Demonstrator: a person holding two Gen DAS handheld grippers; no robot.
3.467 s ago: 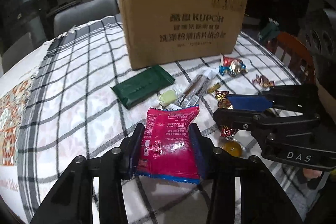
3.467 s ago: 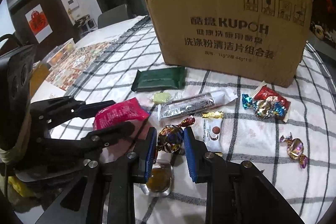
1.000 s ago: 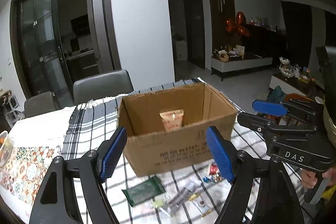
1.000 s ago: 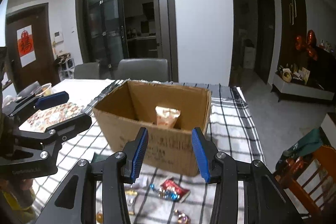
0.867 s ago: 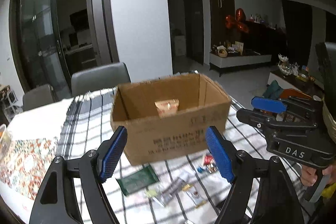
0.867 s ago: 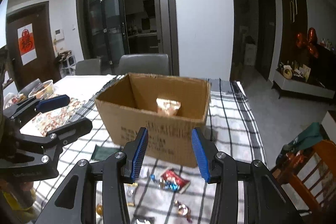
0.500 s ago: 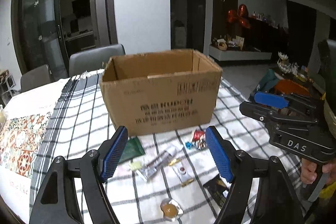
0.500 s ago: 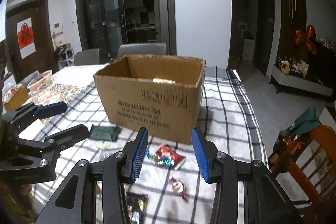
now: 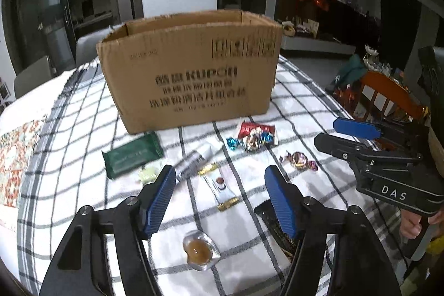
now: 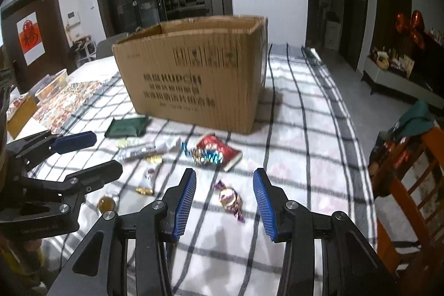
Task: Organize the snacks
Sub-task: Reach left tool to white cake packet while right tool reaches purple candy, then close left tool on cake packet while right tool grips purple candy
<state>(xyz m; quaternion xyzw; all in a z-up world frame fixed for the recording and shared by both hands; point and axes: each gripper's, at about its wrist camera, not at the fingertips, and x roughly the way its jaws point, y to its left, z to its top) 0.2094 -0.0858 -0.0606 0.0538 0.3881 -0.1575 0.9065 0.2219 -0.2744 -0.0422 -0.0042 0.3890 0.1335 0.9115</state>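
Observation:
An open cardboard box [image 9: 188, 74] [image 10: 194, 74] stands on the checked tablecloth [image 9: 69, 129]. Loose snacks lie in front of it: a green packet [image 9: 131, 157], a silver stick packet [image 9: 194, 160], a white sachet [image 9: 222, 187], a red packet with foil candies [image 9: 256, 132] [image 10: 219, 151], a purple-wrapped candy [image 9: 298, 158] [image 10: 229, 197] and a jelly cup [image 9: 198, 247]. My left gripper [image 9: 219, 199] hangs over the sachet, its jaws closing with nothing between them. My right gripper [image 10: 224, 201] [image 9: 333, 135] is open and empty above the purple candy.
A dark packet [image 9: 277, 224] lies near the front edge under the left gripper's right finger. An orange wooden chair [image 10: 402, 185] stands close to the table's right side. A patterned mat [image 9: 14, 151] and a basket [image 10: 52, 82] are at the left.
Both grippers held snacks earlier and are now empty. They have dropped from above the box down to the snacks in front of it. The left jaws have narrowed.

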